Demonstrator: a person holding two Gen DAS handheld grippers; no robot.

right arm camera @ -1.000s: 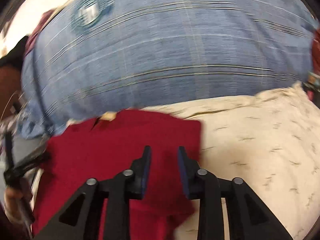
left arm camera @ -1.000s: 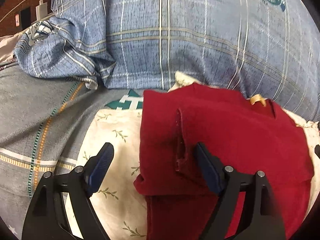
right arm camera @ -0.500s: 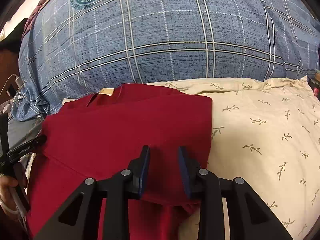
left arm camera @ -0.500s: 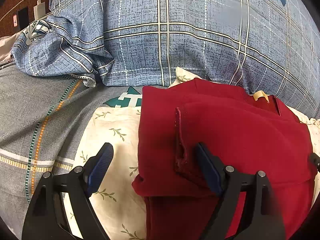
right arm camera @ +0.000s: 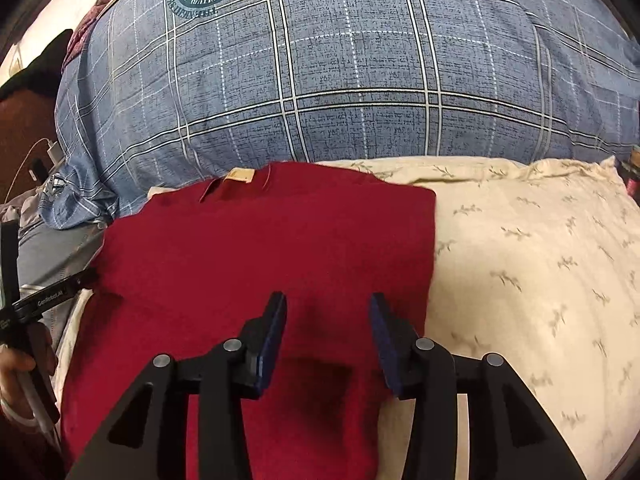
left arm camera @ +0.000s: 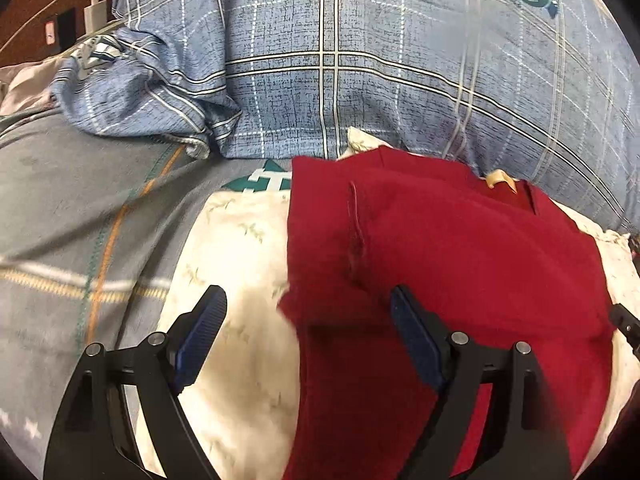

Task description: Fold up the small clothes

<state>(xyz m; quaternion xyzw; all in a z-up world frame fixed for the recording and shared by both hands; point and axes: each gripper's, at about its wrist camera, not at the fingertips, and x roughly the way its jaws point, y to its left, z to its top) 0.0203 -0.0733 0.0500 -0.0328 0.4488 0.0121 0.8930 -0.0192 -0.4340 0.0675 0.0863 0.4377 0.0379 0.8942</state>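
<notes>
A dark red garment (left arm camera: 460, 256) lies folded on a cream leaf-print pillow (left arm camera: 236, 248), its tan neck label (left arm camera: 498, 179) at the far edge. My left gripper (left arm camera: 308, 320) hangs open over the garment's left edge, with nothing pressed between its pads. In the right wrist view the same red garment (right arm camera: 260, 240) covers the left half of the pillow (right arm camera: 540, 248). My right gripper (right arm camera: 326, 322) hovers over the garment's near right part; its jaws are opening and hold nothing. The left gripper's body (right arm camera: 48, 294) shows at the left edge, held by a hand (right arm camera: 16, 364).
A large blue plaid pillow (right arm camera: 340, 72) with a round crest rises behind the garment. A grey plaid bedsheet (left arm camera: 72, 208) spreads to the left. A white charger and cable (left arm camera: 94, 10) sit at the far left by a dark headboard.
The right gripper's jaws have widened over the red garment. The left gripper has drawn back slightly, so the garment's left edge sits a little farther up in its view.
</notes>
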